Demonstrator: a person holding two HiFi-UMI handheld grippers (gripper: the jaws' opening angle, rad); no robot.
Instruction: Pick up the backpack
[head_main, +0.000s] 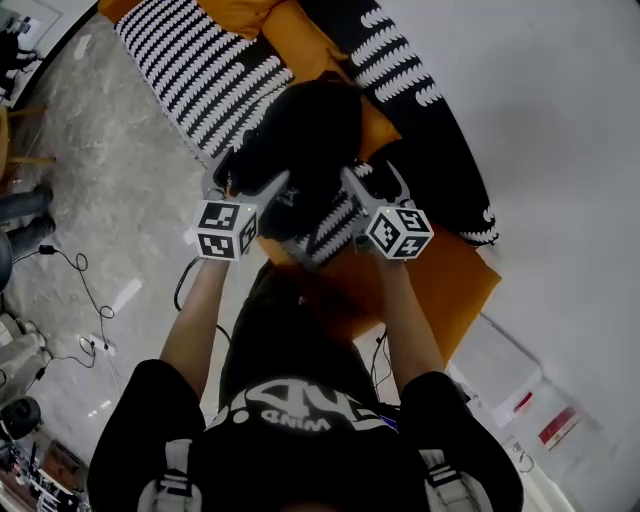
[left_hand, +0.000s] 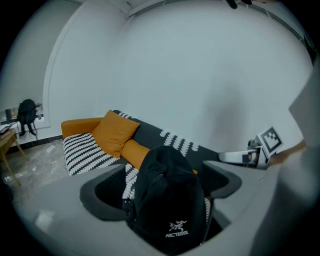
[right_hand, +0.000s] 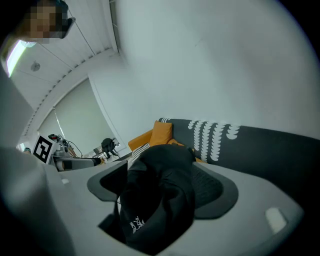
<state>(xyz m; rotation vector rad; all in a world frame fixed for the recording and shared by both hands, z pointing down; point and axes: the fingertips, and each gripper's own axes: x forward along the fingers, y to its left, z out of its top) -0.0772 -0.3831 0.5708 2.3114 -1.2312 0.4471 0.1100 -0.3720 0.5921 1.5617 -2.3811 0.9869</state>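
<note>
Left gripper (left_hand: 162, 187) and right gripper (right_hand: 165, 190), nearest the lenses, flank the black backpack (head_main: 305, 130) at its nine and three o'clock. Each pair of fingers stands wide, with the bag between them but not pressed. Backpack sits upright on the sofa (head_main: 200, 70), orange cushion (left_hand: 114, 132) at its eleven o'clock. I would seat both pairs deeper round the bag's flanks, close them together, then lift evenly, lest the soft fabric slip.
</note>
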